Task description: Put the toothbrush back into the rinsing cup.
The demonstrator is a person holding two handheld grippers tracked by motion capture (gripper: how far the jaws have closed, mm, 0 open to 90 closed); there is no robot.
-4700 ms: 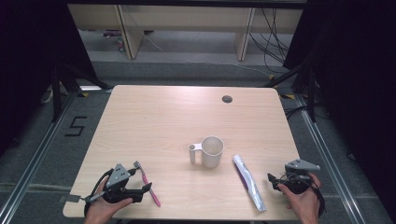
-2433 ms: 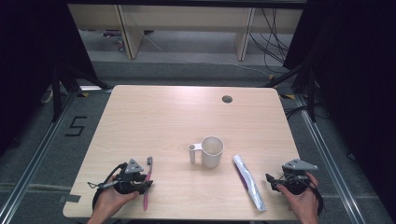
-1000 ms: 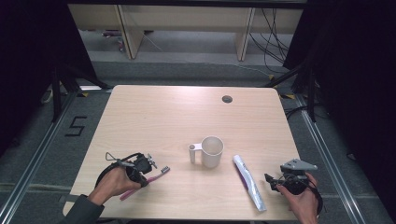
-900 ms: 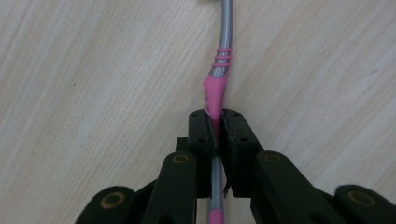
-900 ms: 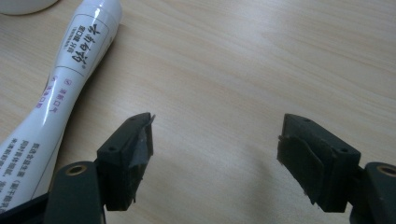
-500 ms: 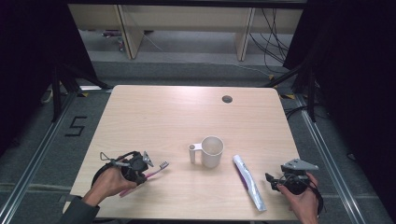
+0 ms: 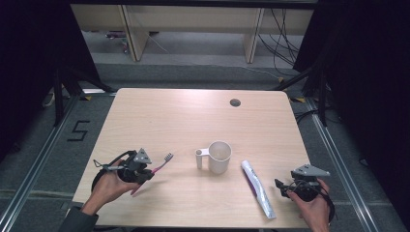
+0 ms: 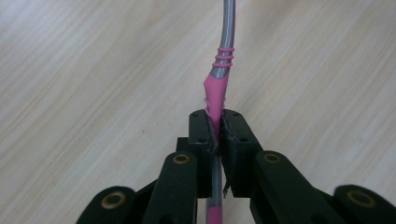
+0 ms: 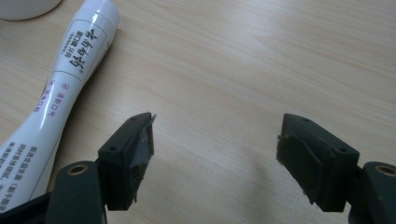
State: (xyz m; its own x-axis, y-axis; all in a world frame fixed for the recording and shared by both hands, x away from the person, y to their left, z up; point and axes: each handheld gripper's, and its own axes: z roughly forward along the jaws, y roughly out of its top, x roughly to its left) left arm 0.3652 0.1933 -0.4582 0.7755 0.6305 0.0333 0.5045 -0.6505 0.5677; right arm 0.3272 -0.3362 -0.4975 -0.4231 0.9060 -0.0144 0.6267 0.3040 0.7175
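Pink toothbrush [image 7: 161,163] clamped in left tongs [image 8: 217,133], left of the white mug [image 7: 219,156].
Held clear of the bench [image 7: 164,116], bristle end angled toward the mug. Right tongs [image 9: 215,154] spread wide, gripping nothing, just right of the toothpaste tube [image 7: 257,187]; tube right of the mug, printed with East Asian characters, not legible.
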